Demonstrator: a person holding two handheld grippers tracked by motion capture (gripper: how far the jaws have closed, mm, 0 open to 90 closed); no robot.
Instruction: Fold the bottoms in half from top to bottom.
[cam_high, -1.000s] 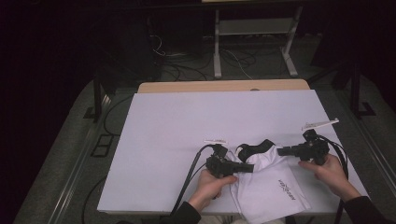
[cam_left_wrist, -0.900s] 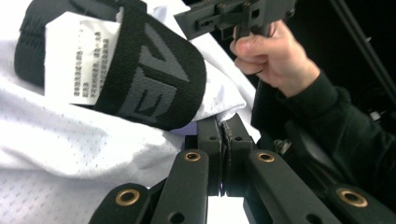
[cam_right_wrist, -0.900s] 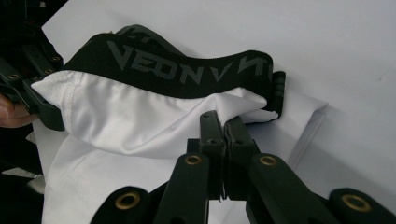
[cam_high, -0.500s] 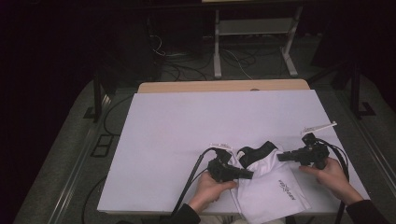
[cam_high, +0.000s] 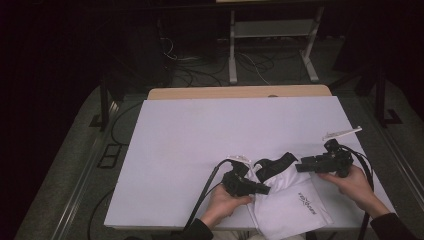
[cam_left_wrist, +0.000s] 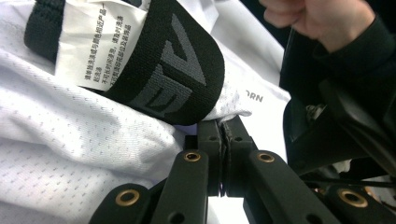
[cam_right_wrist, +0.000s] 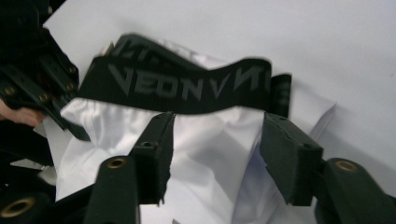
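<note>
- White garment (cam_high: 295, 200): mesh fabric with a black elastic waistband (cam_high: 274, 164) bearing grey lettering; lies at the near edge of the white table (cam_high: 200, 145), between the two hands, one corner hanging over the edge.
- Care label (cam_left_wrist: 98, 42): white, printed, sewn inside the waistband.
- Left gripper (cam_high: 260, 189): jaws clenched together on a fold of the white fabric just below the waistband, as its own view shows.
- Right gripper (cam_high: 300, 166): released; jaws have just been opening and stand apart, with white fabric lying between them in the right gripper view, pads not pressing on it.
- White strip (cam_high: 342, 133): small, flat on the table beyond the right gripper, apart from it.
</note>
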